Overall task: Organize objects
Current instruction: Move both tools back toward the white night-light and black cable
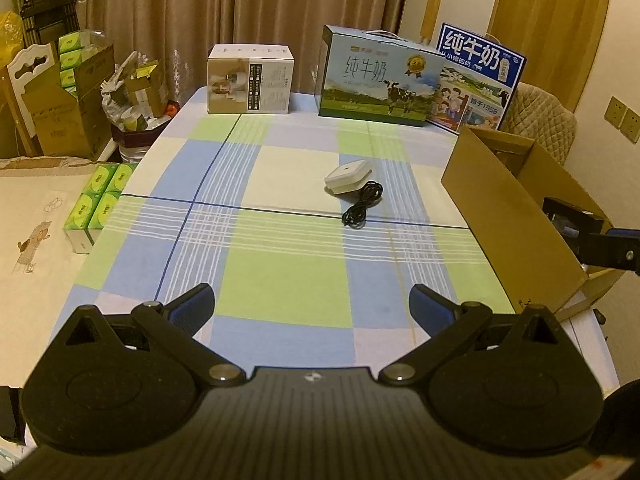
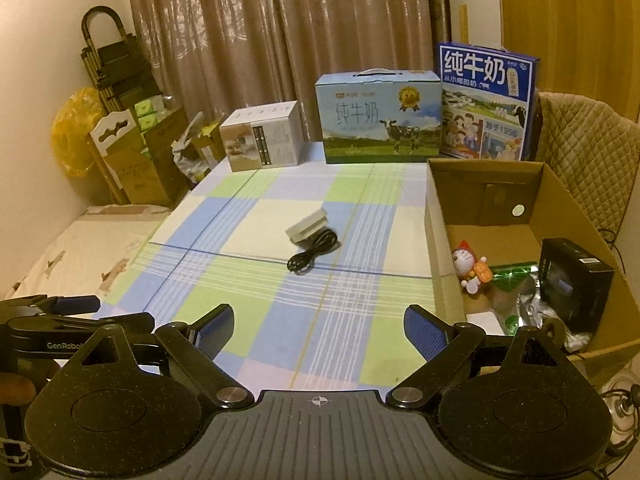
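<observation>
White adapter with black cable touching its near side sits mid-table on the checked cloth; from your left gripper it's at 1 o'clock, from your right gripper at 12; cable runs 1-to-7; both jaws spread wide, empty; cardboard box at 2 o'clock off the right, so the right looks better placed.

White device touches black cable on checked tablecloth.
</observation>
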Demonstrator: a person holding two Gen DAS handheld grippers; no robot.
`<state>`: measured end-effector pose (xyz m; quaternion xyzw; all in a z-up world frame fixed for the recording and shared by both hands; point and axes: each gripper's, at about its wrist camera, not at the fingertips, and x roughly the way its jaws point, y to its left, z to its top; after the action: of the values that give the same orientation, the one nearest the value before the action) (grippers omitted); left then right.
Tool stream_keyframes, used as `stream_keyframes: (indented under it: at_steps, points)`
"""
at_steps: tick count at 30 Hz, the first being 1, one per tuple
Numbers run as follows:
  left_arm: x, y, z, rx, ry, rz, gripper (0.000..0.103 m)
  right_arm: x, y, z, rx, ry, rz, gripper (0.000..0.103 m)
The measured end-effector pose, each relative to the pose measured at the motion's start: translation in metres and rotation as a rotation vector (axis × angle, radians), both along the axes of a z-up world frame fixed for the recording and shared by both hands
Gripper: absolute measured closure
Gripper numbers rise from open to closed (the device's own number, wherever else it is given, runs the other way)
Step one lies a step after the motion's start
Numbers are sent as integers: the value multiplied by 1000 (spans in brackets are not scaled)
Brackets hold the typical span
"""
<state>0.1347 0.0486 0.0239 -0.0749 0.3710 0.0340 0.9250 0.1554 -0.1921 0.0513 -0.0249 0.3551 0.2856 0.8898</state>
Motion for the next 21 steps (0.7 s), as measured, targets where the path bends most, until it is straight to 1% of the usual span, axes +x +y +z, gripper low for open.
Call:
stream_keyframes:
  at_steps: [11, 16, 21]
  points:
    - [21, 10, -8, 7, 16, 5, 1, 25, 26, -15, 8, 17, 10, 14]
    - [51, 30, -9, 22, 10, 47, 1, 51, 45, -31, 22, 16, 6, 14]
    - [90, 46, -15, 33, -9, 76, 1, 91, 69, -62, 33, 49, -20, 14]
